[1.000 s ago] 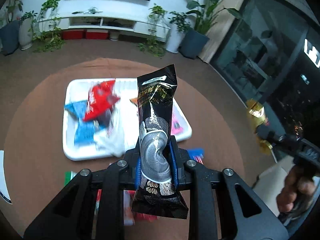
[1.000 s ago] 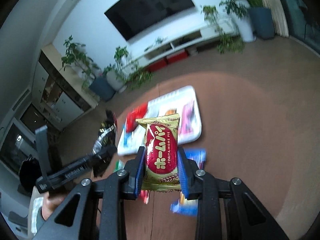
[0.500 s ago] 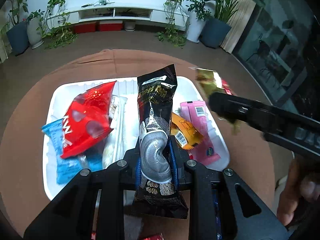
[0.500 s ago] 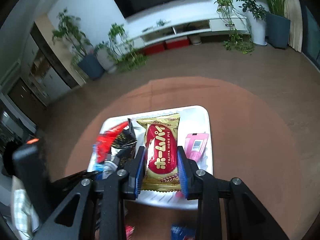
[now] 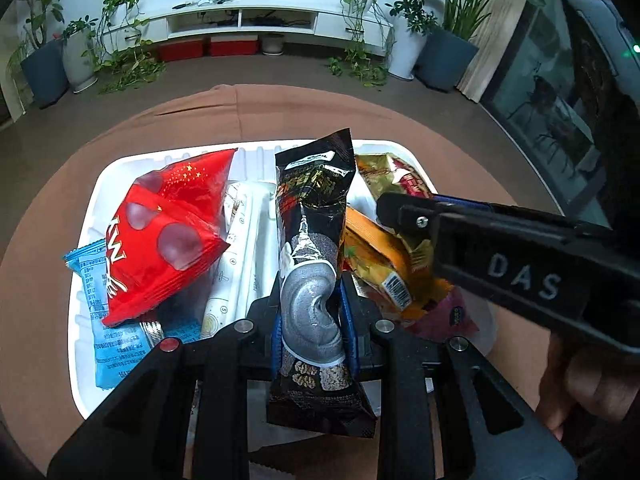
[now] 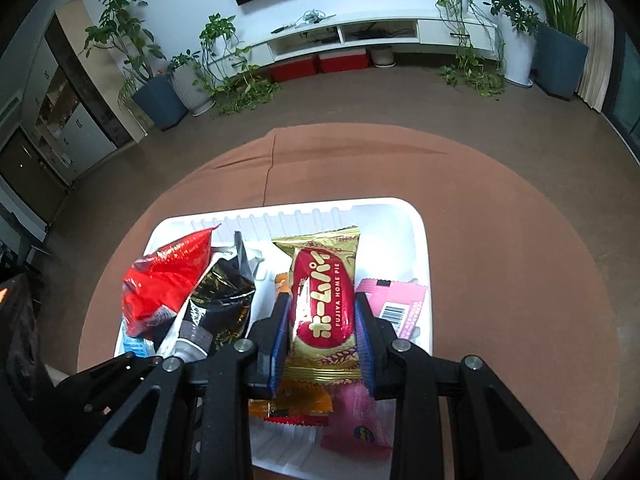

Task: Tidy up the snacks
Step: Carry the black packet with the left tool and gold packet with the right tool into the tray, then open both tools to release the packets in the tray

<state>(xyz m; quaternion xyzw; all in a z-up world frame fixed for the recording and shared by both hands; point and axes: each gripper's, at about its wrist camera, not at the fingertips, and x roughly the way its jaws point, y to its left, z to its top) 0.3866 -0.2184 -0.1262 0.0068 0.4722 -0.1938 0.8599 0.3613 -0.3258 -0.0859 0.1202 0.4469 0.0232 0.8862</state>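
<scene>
Right wrist: white tray point(image 6: 420, 240) far rim bare

White tray point(image 6: 420, 240): far strip bare. Left side blocked by red bag point(image 5: 168, 236) over blue packet point(image 5: 112, 344); right side by orange packet point(image 5: 380, 264) and pink packet point(image 6: 400, 304). Brown table point(image 6: 500, 280) open right of and beyond the tray.

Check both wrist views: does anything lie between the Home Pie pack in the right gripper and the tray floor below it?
Yes. The right gripper holds the gold-and-red Home Pie pack over the white tray, but an orange packet and a pink packet already lie directly beneath. Bare tray shows only farther back.
</scene>
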